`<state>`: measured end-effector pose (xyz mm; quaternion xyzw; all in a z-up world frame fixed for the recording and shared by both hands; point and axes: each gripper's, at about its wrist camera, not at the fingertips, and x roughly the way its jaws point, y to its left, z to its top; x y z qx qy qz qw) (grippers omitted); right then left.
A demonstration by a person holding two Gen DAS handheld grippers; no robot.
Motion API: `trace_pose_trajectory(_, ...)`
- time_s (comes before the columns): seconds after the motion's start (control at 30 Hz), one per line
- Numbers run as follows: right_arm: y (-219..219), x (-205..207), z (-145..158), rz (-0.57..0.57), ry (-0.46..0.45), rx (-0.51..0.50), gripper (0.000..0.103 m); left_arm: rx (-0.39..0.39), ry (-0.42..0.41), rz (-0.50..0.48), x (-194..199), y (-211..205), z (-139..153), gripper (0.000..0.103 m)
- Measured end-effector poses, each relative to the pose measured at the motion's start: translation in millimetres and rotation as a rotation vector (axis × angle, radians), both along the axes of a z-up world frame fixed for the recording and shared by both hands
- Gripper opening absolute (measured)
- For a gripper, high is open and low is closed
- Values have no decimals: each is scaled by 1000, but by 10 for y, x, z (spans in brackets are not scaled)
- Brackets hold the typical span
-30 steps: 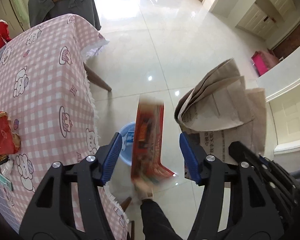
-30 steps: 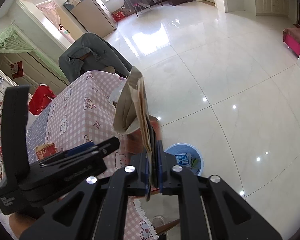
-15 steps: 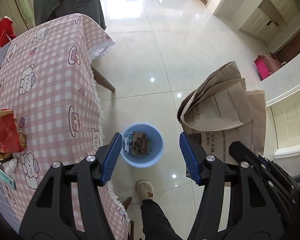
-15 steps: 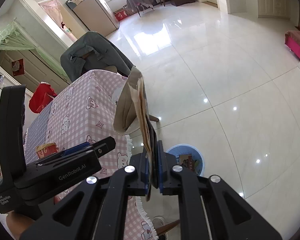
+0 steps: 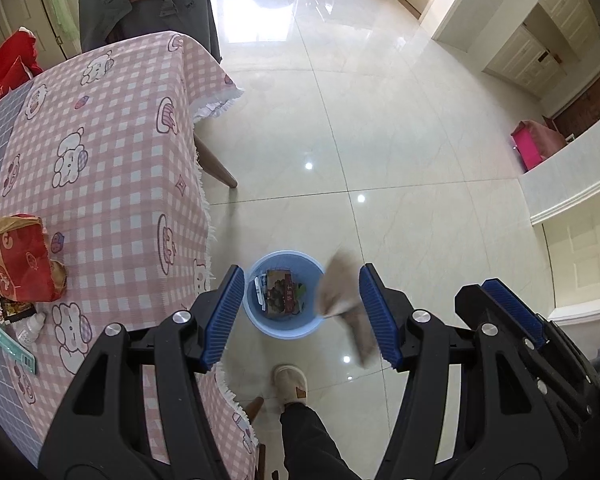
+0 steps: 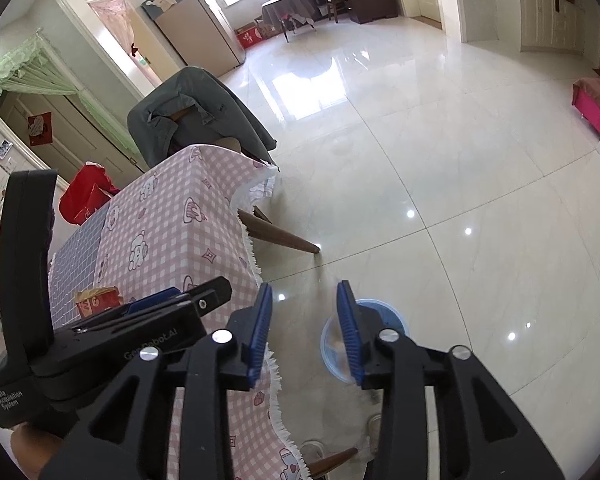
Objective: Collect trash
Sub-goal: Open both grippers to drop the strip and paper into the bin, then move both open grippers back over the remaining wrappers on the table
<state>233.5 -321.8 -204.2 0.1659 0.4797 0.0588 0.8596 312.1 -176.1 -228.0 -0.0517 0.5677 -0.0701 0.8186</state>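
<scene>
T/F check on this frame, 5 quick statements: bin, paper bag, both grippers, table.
1. The blue bin stands on the floor beside the table. True.
2. The right gripper is clamped on the brown paper bag. False: its fingers are apart with nothing between them; the bag is a blur falling at the bin's rim.
3. The bin is empty. False: a printed packet lies inside.
4. The left gripper is open and holds nothing. True.
5. A red snack bag lies on the table. True.
</scene>
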Motion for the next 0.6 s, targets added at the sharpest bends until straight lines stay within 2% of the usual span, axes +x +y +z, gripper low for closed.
trace_pose_trajectory(0.3,153,-68,108,25,-17,0,36,13,-47,29,-163,196,237,60)
trace_pose_trajectory(0.6,534,-197,284,85,-55,-2,37,15,-82,81,-416,564,479,61)
